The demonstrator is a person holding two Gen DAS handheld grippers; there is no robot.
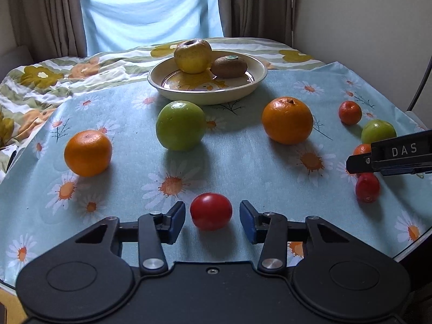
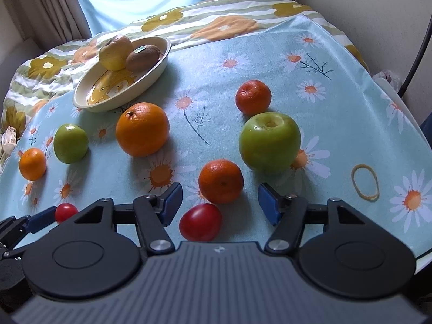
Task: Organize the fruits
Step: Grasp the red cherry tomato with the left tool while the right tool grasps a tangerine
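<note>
Both grippers straddle small fruits to lift them toward the bowl [image 1: 208,91]: left gripper [image 1: 212,220] spread around a tomato [image 1: 211,211], right gripper [image 2: 219,202] spread around a mandarin [image 2: 220,181], neither pinching.

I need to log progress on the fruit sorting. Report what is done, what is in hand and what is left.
Done: a yellow apple and a kiwi lie in the dish. In hand: nothing gripped yet; the left gripper straddles one red tomato, pads apart from it, and the right gripper stands open around another tomato. Left: oranges, mandarins and green apples on the cloth.
</note>
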